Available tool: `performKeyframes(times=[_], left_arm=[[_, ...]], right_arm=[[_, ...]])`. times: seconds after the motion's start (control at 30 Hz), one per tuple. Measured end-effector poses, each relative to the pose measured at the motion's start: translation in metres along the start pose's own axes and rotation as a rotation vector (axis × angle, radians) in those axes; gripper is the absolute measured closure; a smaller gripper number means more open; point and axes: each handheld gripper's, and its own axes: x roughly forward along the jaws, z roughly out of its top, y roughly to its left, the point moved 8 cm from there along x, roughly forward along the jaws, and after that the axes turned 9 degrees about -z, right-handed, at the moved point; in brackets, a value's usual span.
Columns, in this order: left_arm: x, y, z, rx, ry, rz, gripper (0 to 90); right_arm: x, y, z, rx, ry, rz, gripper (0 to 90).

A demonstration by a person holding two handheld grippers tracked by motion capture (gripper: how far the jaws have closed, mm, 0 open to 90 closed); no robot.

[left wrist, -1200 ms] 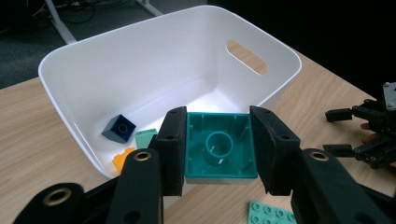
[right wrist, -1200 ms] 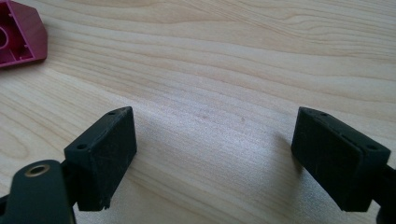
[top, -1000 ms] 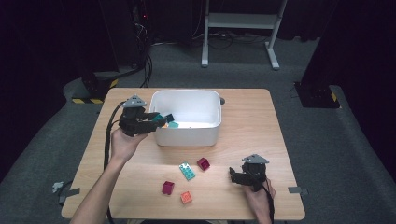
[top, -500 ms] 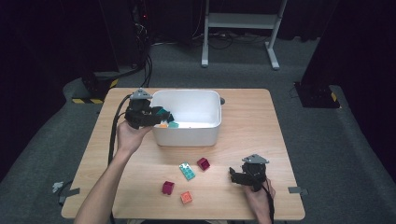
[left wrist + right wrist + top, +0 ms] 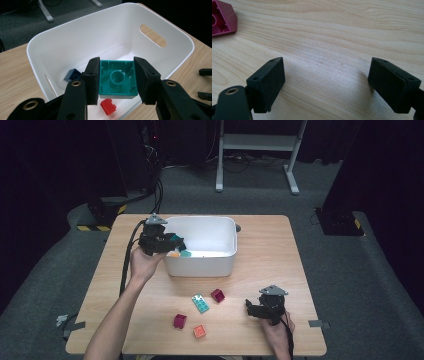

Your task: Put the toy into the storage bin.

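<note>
My left gripper (image 5: 176,243) hangs over the left rim of the white bin (image 5: 200,266), shut on a teal brick (image 5: 186,253). In the left gripper view the teal brick (image 5: 117,79) is clamped between both pads (image 5: 93,80), hollow underside facing the camera, above the bin's inside (image 5: 75,37). A dark blue brick (image 5: 73,75) and a red brick (image 5: 108,106) lie on the bin floor. My right gripper (image 5: 253,309) rests low over the table at the front right, open, with bare wood between its jaws (image 5: 327,82).
Several loose bricks lie on the table in front of the bin: a teal flat one (image 5: 201,303), a maroon one (image 5: 217,295), a magenta one (image 5: 180,321) and an orange one (image 5: 200,331). The maroon brick (image 5: 222,20) lies ahead of the right gripper, to its left.
My left gripper has carried the teal brick rightward, from beside the bin's left wall to over its rim. The right gripper has stayed put.
</note>
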Motion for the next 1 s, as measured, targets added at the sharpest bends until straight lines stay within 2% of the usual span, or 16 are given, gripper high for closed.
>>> performKeyframes(times=[0.23,0.57,0.8,1.0], left_arm=[[0.011,0.003,-0.001,-0.017,0.007,0.001,58.2],[0.019,0.01,-0.003,-0.021,0.02,0.026,57.3],[0.019,0.013,-0.004,-0.026,0.027,0.048,47.3],[0.008,0.008,-0.007,-0.021,-0.004,0.046,41.8]], right_arm=[[0.0,0.0,0.0,0.0,0.0,0.0,13.7],[0.0,0.0,0.0,0.0,0.001,-0.001,13.7],[0.0,0.0,0.0,0.0,0.0,0.0,13.7],[0.0,0.0,0.0,0.001,0.001,-0.001,13.7]])
